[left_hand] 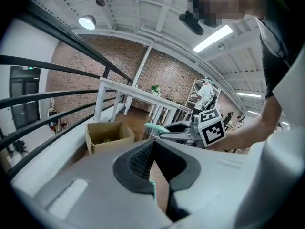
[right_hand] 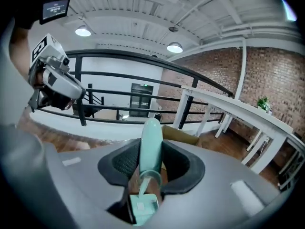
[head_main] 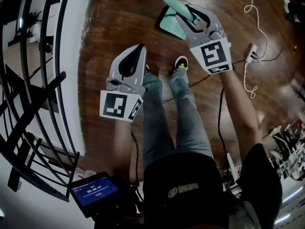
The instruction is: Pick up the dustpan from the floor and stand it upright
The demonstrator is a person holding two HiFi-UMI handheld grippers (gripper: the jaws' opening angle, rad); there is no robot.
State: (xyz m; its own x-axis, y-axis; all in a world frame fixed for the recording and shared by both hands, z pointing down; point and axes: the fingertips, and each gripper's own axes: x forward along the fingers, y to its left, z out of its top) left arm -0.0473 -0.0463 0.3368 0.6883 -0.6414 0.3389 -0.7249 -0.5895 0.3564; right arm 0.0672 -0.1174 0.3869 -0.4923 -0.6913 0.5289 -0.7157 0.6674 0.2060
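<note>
Above the wooden floor [head_main: 119,13], out past the shoes: dustpan [head_main: 169,26] hanging in the air, judged clear of the boards, caught by its mint-green handle [head_main: 178,6] in the right gripper [head_main: 188,14]. Seen from the right gripper view, jaws pressed on either side of that handle [right_hand: 151,137], with its rounded end poking out beyond the fingertips and the pan [right_hand: 143,209] tucked low, close under the gripper [right_hand: 151,151]. Left gripper [head_main: 138,49] beside it and well apart from the dustpan, jaws brought together at the tips with nothing between them, as its own view confirms [left_hand: 152,144]. Pick-up step judged done; standing-up step not yet begun, since no part of the pan meets the floor. Next: bring the right gripper down over a bare patch of boards, away from the white cable [head_main: 252,13], and turn the wrist so the pan goes lowest and the handle points up. Then settle the pan flat before easing the grip, using the free left gripper to steady the handle if needed. Likely to tip over if let go while leaning, being light and narrow at the base
</note>
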